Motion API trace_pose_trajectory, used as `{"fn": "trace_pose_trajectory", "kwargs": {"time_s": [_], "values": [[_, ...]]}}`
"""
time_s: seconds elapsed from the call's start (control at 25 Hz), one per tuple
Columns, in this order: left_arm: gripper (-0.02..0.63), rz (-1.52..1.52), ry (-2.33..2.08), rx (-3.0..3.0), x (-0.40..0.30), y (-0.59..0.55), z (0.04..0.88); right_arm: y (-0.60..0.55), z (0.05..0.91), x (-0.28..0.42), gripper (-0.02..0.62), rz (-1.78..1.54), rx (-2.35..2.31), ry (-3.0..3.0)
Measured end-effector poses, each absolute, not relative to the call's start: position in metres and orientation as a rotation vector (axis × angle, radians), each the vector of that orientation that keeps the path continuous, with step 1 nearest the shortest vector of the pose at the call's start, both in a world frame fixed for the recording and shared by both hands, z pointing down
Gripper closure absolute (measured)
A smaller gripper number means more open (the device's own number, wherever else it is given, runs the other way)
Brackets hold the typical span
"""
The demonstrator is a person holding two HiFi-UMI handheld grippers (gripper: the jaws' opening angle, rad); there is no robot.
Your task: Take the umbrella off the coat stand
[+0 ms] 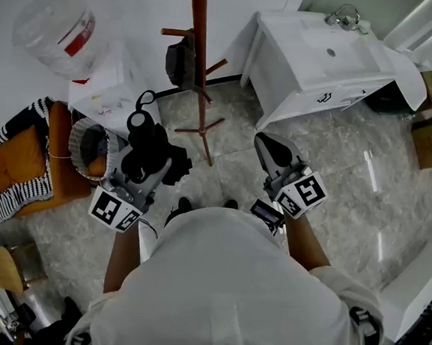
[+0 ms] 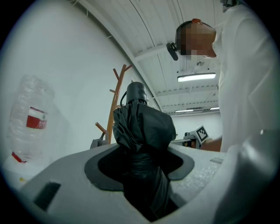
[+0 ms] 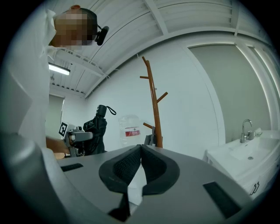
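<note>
The left gripper (image 1: 150, 171) pinches the folded black umbrella (image 1: 145, 141) at the left middle of the frame. The umbrella's long axis stands nearly upright, clear of the wooden coat stand (image 1: 198, 69) at the upper centre. The right gripper (image 1: 269, 149), at the right of centre, has its jaws pressed together on nothing and is the farther one from the umbrella.

The umbrella (image 2: 144, 131) is black cloth, crumpled, with a faint sheen. The coat stand (image 1: 199, 61) is smooth reddish-brown wood. Under the stand, the floor (image 1: 337, 163) is glossy marbled stone. Right of the stand, the washstand (image 1: 284, 76) looks smooth and white, and its tap (image 1: 344, 18) is shiny metal. Left of the stand, the water bottle (image 1: 59, 30) is clear plastic. The right gripper (image 3: 140, 148) is matt grey plastic, with black, ribbed pads (image 3: 127, 164).
</note>
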State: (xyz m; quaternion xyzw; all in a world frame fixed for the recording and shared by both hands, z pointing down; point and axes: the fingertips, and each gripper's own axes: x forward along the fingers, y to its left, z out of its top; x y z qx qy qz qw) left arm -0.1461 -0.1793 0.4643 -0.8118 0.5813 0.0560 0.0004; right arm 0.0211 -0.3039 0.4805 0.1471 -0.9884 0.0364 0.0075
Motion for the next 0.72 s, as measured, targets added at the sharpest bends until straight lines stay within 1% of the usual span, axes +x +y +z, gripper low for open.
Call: {"fn": "trace_pose_trajectory", "kwargs": {"time_s": [0.72], "values": [[0.36,0.2,1.829,-2.609,-0.14,-0.192,0.474,-0.305,0.482,0.017,0.581,0.177,0.405,-3.106]]}}
